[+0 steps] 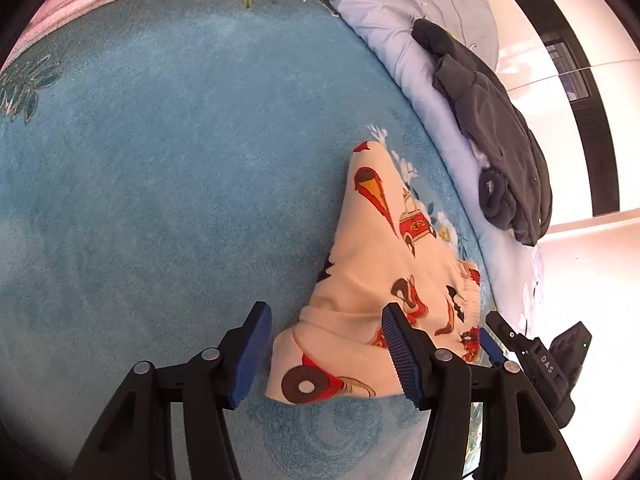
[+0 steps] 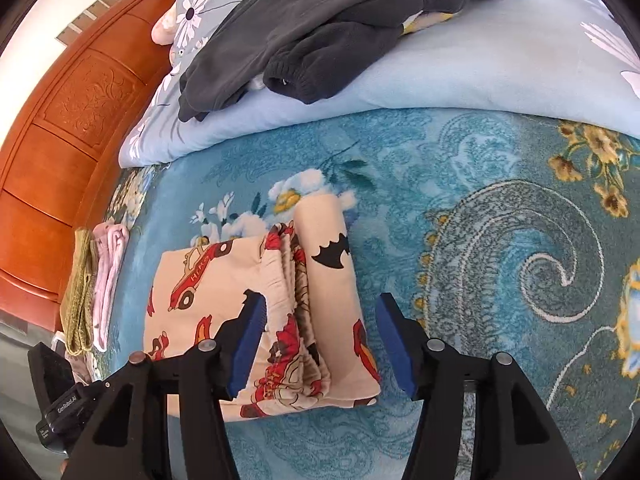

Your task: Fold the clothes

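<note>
Right wrist view shows you the folded printed pants (image 2: 276,312) lying lengthwise straight ahead beneath your right gripper (image 2: 320,344), both grippers' jaws parted and empty.

Teal blanket (image 2: 500,240), printed garment (image 2: 256,312), quilt (image 2: 460,76)

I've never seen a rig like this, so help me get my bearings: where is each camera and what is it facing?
Left wrist: sits on the left claw, looking down at the cartoon-print garment on the blue carpet; the right claw shows at its edge.
Right wrist: sits on the right claw, facing the same garment and the wooden headboard.
Shared: the garment, carpet, and the dark grey fleece on the quilt.
</note>
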Demonstrator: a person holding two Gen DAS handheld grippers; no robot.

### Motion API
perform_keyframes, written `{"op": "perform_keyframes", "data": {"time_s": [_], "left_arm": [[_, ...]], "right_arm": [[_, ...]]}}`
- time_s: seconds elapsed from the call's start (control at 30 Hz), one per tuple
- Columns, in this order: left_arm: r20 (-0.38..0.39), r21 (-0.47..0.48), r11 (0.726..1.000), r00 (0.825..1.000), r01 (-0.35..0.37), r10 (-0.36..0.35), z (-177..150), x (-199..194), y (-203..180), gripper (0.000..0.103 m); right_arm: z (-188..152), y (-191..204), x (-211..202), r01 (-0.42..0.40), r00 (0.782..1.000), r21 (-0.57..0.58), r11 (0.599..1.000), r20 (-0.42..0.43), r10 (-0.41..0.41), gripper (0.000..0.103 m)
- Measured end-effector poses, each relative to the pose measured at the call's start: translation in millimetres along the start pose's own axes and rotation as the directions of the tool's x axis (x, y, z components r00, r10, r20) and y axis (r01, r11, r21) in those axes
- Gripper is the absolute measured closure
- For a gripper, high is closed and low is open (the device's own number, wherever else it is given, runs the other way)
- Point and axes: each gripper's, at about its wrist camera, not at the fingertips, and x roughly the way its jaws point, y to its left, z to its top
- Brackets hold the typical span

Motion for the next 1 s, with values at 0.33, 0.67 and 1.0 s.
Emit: {"op": "perform_keyframes", "data": {"time_s": [0.33,0.67,1.0], "left_arm": [[-0.065,-0.025,1.0,0.998,0.005,-0.007,15,28,2,0.038],[-0.04,0.016,1.0,0.999,-0.004,0.004,10,31,-10,0.062],[0.06,0.117,0.992,0.998,-0.043,0.036,6,-5,-22,0.083]], "right_arm": [[-3,-25,32,-0.123,0.985,0.089,0.988,-0.108,0.132,0.031],[-5,-3,45,-0.018,0.989,0.09,0.996,-0.146,0.031,0.044],[4,36,22,-0.051,0.99,0.124,0.991,-0.125,0.067,0.077]]}}
